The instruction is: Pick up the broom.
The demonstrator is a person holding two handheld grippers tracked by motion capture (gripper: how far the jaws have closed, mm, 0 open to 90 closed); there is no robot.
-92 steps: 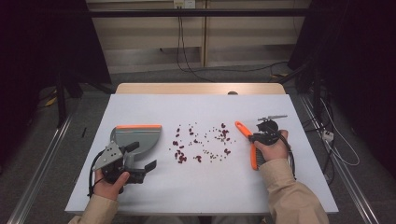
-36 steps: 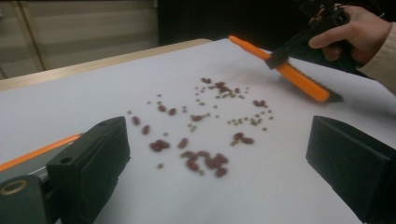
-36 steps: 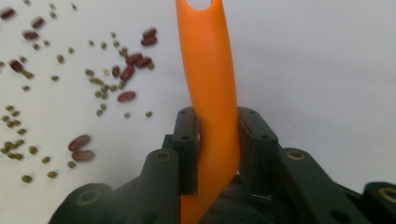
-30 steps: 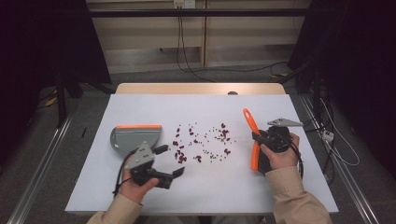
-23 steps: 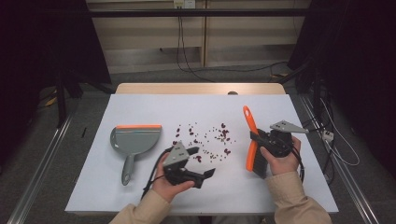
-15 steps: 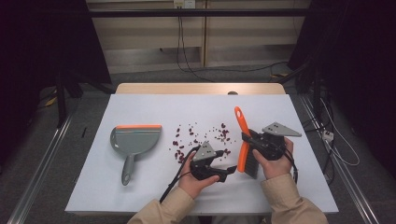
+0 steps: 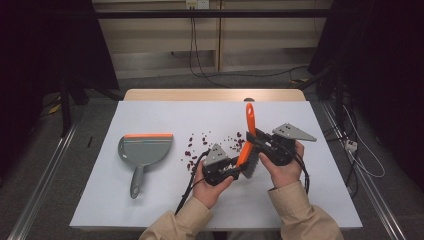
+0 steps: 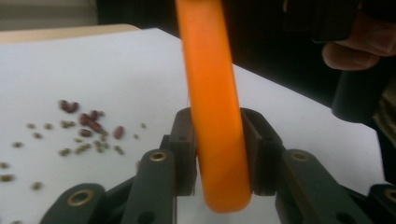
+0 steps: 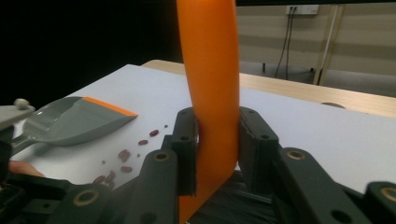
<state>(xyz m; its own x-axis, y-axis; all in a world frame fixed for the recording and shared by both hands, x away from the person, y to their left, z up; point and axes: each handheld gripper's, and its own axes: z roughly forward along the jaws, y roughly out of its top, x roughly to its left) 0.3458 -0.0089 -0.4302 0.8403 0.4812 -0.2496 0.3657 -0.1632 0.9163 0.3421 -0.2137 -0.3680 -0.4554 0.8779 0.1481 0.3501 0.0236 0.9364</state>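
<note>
Dustpan (image 7: pixel 142 149): grey with an orange front edge, flat on the left part of the white table cover (image 7: pixel 165 120), its handle toward the person. Well apart from both grippers. In the right gripper view it lies at the far left (image 9: pixel 74 119).

Scattered beans (image 7: pixel 196 150): dark red beans and smaller bits spread on the cover between the dustpan and the grippers. In the left gripper view they lie left of the jaws (image 8: pixel 88 122); in the right gripper view, a few lie between the dustpan and the jaws (image 9: pixel 123 156).

Left gripper (image 7: pixel 235 167): held in the person's left hand, at table centre near the front edge. Jaws closed onto the orange brush handle; in the left gripper view both pads press against the handle's sides near its rounded end (image 8: pixel 219 154).

Brush (image 7: pixel 248 135): orange handle, dark bristles. Lifted off the cover and tilted, handle pointing up and away from the person, bristles low just beside the left gripper. Held from both sides at once.

Right gripper (image 7: pixel 260 145): held in the person's right hand, just right of the left gripper, grey plate on top. Jaws closed on the brush; in the right gripper view the pads clamp the orange handle (image 9: pixel 212 93) just above the dark bristles (image 9: pixel 233 203).

Table cover: white sheet over a wooden table, whose bare edge shows at the far side.
</note>
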